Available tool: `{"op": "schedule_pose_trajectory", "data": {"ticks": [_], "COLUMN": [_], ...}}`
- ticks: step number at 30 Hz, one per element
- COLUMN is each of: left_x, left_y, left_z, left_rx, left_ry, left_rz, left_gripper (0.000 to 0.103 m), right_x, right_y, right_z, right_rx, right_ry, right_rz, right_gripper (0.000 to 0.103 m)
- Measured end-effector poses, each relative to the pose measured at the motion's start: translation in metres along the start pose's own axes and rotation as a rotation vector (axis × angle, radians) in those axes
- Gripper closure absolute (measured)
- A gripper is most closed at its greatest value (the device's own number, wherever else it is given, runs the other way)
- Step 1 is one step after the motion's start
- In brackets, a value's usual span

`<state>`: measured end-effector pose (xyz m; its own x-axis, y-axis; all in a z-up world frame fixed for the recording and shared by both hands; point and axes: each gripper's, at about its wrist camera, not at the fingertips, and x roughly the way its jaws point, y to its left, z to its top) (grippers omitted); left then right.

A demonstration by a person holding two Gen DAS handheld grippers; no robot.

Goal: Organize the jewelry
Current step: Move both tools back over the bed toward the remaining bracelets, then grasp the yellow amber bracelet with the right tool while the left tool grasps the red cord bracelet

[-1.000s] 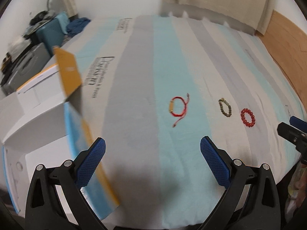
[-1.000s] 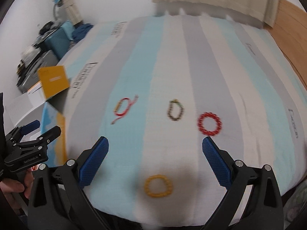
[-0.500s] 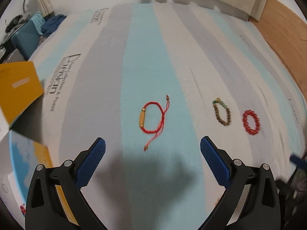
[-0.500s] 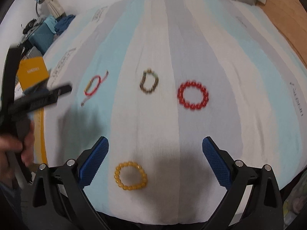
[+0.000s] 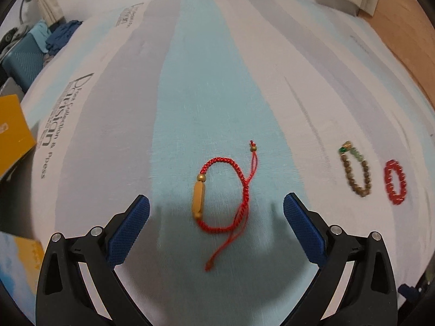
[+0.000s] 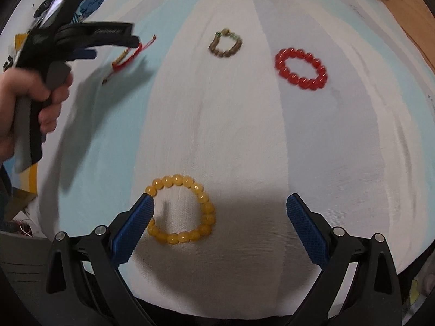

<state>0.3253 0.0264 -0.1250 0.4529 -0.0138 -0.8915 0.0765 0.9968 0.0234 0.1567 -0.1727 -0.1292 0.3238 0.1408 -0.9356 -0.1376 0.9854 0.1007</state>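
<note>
A red cord bracelet with a gold tube bead (image 5: 225, 198) lies on the striped sheet (image 5: 206, 81), between the open fingers of my left gripper (image 5: 216, 203), just above it. A brown bead bracelet (image 5: 356, 172) and a red bead bracelet (image 5: 394, 185) lie to its right. In the right wrist view my open, empty right gripper (image 6: 219, 206) hovers over a yellow bead bracelet (image 6: 180, 209), whose left side is by the left fingertip. The brown bracelet (image 6: 225, 44), the red bead bracelet (image 6: 300, 68) and the left gripper body (image 6: 68, 40) over the cord bracelet (image 6: 127, 55) show farther off.
An orange box flap (image 5: 12, 133) and a box edge (image 5: 16, 266) sit at the bed's left. A blue case (image 5: 21, 59) and clothes stand at the far left. Wooden floor (image 5: 407, 27) lies to the right. The bed's front edge (image 6: 217, 307) runs below the right gripper.
Both grippers have moved forward and down. The cord bracelet now lies between the left fingers; the yellow bracelet has come up to the right gripper's left fingertip. Both stay open.
</note>
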Motion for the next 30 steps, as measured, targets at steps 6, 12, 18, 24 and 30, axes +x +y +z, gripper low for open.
{"op": "schedule_pose_trajectory", "data": {"ticks": [6, 12, 18, 24, 30], "left_x": [0.026, 0.030, 0.027, 0.025, 0.019], "left_y": [-0.001, -0.004, -0.008, -0.008, -0.008], "left_z": [-0.002, -0.004, -0.007, -0.002, 0.001], "left_rx": [0.001, 0.022, 0.038, 0.060, 0.061], "left_ry": [0.038, 0.026, 0.033, 0.060, 0.069], "left_rz": [-0.017, -0.037, -0.055, -0.065, -0.071], "left_gripper": [0.021, 0.038, 0.060, 0.095, 0.096], "right_x": [0.020, 0.018, 0.015, 0.009, -0.001], "right_y": [0.005, 0.005, 0.007, 0.000, -0.004], "right_z": [-0.013, -0.018, -0.021, -0.018, -0.018], "right_rx": [-0.018, -0.013, -0.031, -0.018, -0.002], "right_ry": [0.023, 0.000, -0.001, 0.007, -0.005], "right_rz": [-0.017, -0.047, -0.062, -0.040, -0.011], "right_gripper": [0.023, 0.050, 0.081, 0.094, 0.094]}}
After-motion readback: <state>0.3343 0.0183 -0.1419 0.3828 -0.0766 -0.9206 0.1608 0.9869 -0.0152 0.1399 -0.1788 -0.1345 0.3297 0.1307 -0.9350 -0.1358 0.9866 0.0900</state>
